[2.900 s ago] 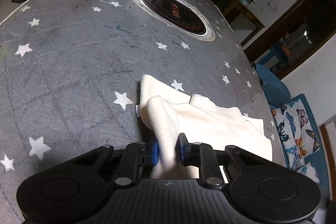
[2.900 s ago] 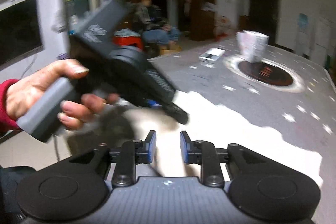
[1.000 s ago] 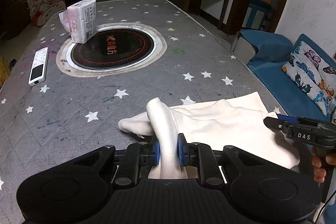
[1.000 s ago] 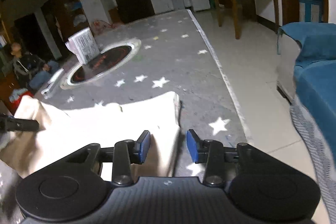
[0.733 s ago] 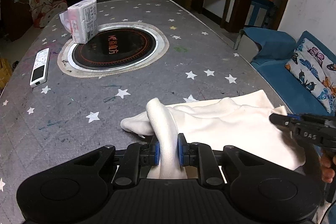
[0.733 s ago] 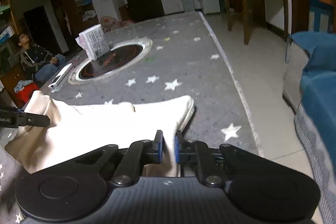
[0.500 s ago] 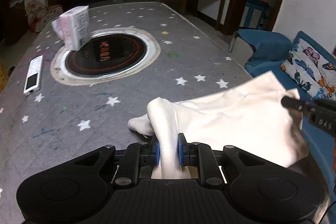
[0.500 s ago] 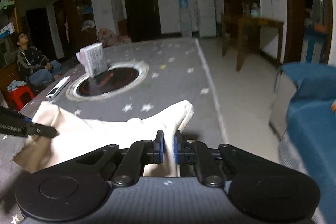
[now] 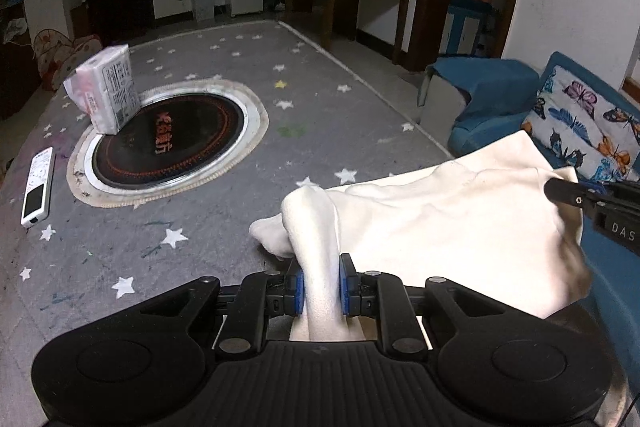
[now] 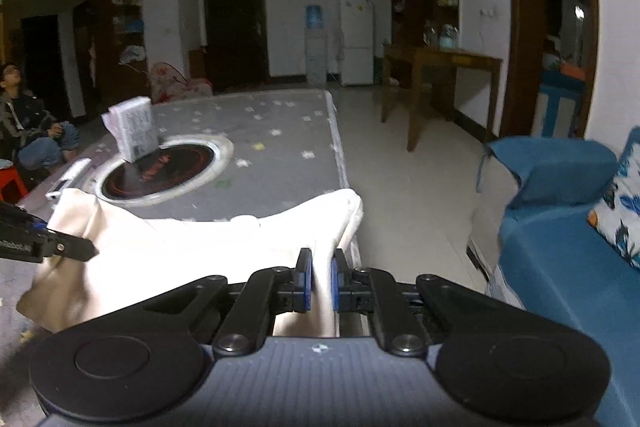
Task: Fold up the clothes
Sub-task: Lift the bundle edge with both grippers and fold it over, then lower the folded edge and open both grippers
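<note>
1 cream garment (image 9: 460,223), held up betw both grippers over near end of star-print table (image 9: 224,227) | L gripper (image 9: 321,287) clamped on 1 bunched fold | R gripper (image 10: 318,279) pinching other edge, "DAS" on its body | 1 hotplate (image 9: 168,143), red chars unreadable | 1 tissue pack (image 9: 104,95) | 1 remote (image 9: 38,187)

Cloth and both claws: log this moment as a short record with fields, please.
cloth: cream garment, lifted at two ends, sagging between
left claw: shut on a bunched end of the cloth
right claw: shut on the other end
table: grey, star print, round burner inset
also on table: tissue pack at burner rim, remote by the left edge
fold: not yet made
</note>
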